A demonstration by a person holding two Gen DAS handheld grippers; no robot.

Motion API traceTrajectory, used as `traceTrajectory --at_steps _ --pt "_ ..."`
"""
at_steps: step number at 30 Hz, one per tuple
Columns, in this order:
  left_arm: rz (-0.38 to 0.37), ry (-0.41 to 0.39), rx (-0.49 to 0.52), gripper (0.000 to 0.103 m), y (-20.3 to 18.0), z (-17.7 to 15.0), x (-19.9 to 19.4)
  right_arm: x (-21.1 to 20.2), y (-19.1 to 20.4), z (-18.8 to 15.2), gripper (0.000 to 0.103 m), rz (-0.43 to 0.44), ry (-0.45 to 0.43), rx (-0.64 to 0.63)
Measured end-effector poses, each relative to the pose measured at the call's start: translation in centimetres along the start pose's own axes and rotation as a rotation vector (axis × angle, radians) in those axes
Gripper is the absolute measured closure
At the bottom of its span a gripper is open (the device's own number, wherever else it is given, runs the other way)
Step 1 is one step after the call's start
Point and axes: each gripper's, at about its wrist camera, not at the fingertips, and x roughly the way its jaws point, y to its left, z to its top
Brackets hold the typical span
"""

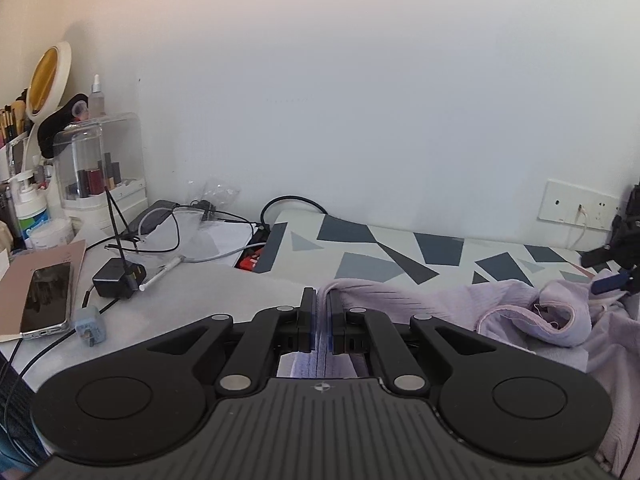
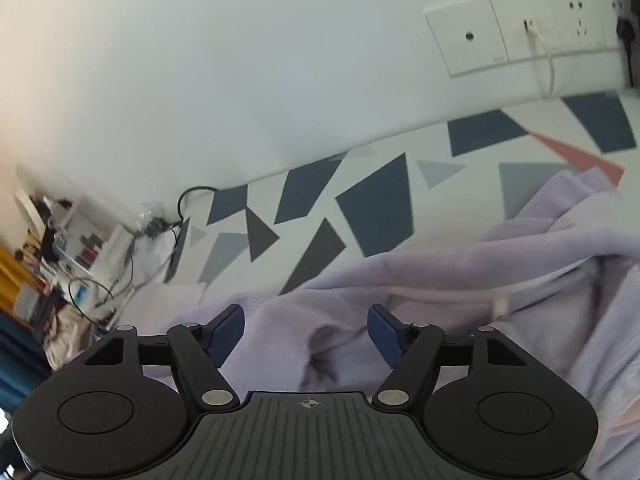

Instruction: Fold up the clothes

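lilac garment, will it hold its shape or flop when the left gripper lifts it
Probably flops: the lilac garment lies in soft rumpled folds. It looks like a thin, light knit. The left gripper, shut on one edge, would likely leave the rest trailing.

right claw (image 2: 306, 330): jaws apart, over lilac garment (image 2: 460, 280) | patterned mat (image 2: 372, 204) | wall sockets (image 2: 520, 32)

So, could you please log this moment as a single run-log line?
left gripper: shut on lilac garment edge | right gripper: open above the garment, holding nothing | surface: patterned cover | fold: not yet made
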Motion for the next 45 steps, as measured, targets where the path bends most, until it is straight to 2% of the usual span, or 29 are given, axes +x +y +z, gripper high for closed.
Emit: traceTrajectory --at_steps 2,4,5,9,11,13,15,17,18,21,22,28,31,32,33,34,35,36,40,41,42,45 --pt "-0.026 0.008 0.009 0.098 0.8 -0.2 0.4 2.4 0.6 -0.4 0.038 -0.022 0.011 0.055" --pt "-0.045 0.027 0.000 0.098 1.9 -0.6 1.1 4.0 1.0 -1.2 0.084 -0.064 0.041 0.074" --pt "-0.055 0.037 -0.004 0.098 2.4 -0.7 1.4 4.3 1.1 -1.6 0.095 -0.079 0.048 0.077" --pt "-0.083 0.081 -0.007 0.098 3.8 -1.5 2.7 0.8 1.2 -3.2 0.096 -0.132 -0.057 0.020" --pt "-0.095 0.103 0.001 0.098 4.2 -2.0 3.3 -0.9 0.0 -4.0 0.096 -0.242 -0.084 0.006" --pt "-0.094 0.124 -0.001 0.098 4.6 -2.5 3.8 -2.1 -0.8 -5.0 0.086 -0.396 -0.094 -0.003" --pt "-0.090 0.144 -0.008 0.098 4.9 -2.8 4.4 -3.4 -1.4 -5.9 0.087 -0.523 -0.106 0.001" --pt "-0.085 0.156 -0.018 0.098 5.1 -3.1 4.6 -4.7 -1.5 -6.4 0.080 -0.530 -0.138 0.014" --pt "-0.081 0.159 -0.018 0.098 5.0 -3.1 4.6 -5.3 -1.4 -6.5 0.072 -0.527 -0.154 0.014" --pt "-0.066 0.163 -0.006 0.098 4.5 -3.0 4.6 -5.5 0.0 -5.9 0.058 -0.448 -0.192 -0.049" --pt "-0.060 0.164 0.003 0.098 4.3 -2.9 4.5 -5.3 0.1 -5.3 0.057 -0.421 -0.188 -0.063" --pt "-0.037 0.190 0.028 0.097 3.8 -2.8 4.2 -0.4 -1.7 -1.4 0.056 -0.306 -0.118 -0.016" --pt "-0.015 0.190 0.043 0.097 3.4 -2.4 3.9 3.0 -3.2 -0.3 0.057 -0.246 -0.011 0.037" --pt "-0.006 0.189 0.036 0.097 3.3 -2.2 3.7 4.1 -3.6 -0.1 0.066 -0.233 0.030 0.049" --pt "0.005 0.187 0.028 0.097 3.3 -1.9 3.6 4.8 -3.9 0.2 0.088 -0.228 0.066 0.059" --pt "0.018 0.188 0.013 0.097 3.5 -1.7 3.4 5.5 -4.2 0.6 0.088 -0.214 0.090 0.068" --pt "0.032 0.189 -0.001 0.098 3.7 -1.4 3.3 5.5 -4.0 1.3 0.089 -0.173 0.067 0.071" --pt "0.050 0.193 -0.014 0.098 4.1 -1.3 3.3 4.9 -3.5 2.1 0.089 -0.116 0.008 0.057" --pt "0.093 0.230 -0.060 0.097 5.2 -1.7 4.1 0.7 -2.3 5.0 0.089 0.189 -0.307 0.017" --pt "0.103 0.240 -0.070 0.097 5.4 -1.8 4.4 0.1 -2.4 5.4 0.089 0.218 -0.339 -0.003" --pt "0.112 0.252 -0.079 0.097 5.6 -2.0 4.7 0.4 -2.6 5.5 0.088 0.220 -0.326 -0.016" --pt "0.126 0.309 -0.053 0.097 5.0 -2.9 6.5 3.5 -3.9 4.4 0.088 0.149 -0.187 -0.039"
